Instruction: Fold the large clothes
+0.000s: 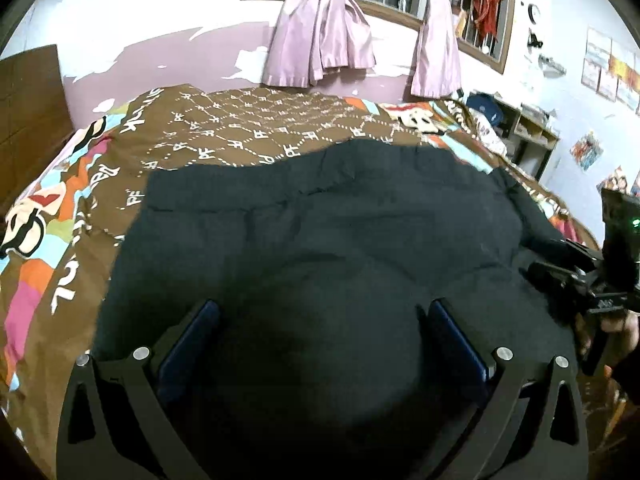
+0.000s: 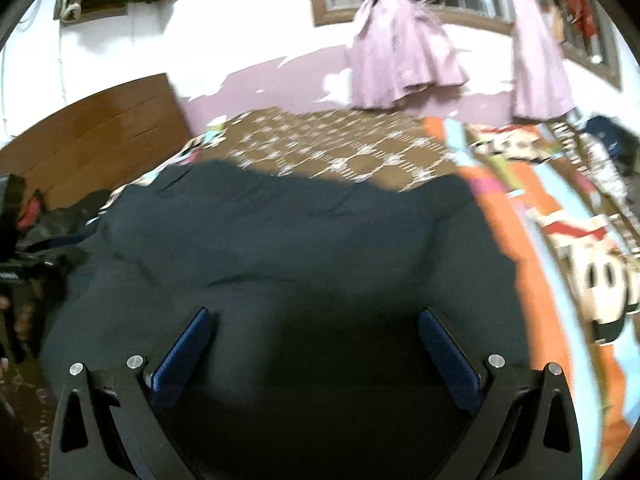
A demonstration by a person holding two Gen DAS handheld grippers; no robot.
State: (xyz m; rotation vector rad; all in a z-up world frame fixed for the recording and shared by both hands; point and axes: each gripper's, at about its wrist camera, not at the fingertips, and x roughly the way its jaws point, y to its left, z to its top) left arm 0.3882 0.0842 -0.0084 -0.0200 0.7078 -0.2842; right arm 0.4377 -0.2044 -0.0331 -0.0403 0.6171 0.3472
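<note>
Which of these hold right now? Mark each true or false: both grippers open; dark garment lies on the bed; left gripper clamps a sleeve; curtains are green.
1. Both the left gripper and right gripper are open. True.
2. The dark garment lies on the patterned bedspread. True.
3. The left gripper clamps a sleeve. False: its fingers are spread, gripping nothing.
4. The curtains are green. False: they are pink.

wall (image 1: 180, 46): peeling purple paint | window (image 1: 400, 4): barred, pink curtains (image 1: 320, 40) | wooden headboard (image 2: 92, 132)
</note>
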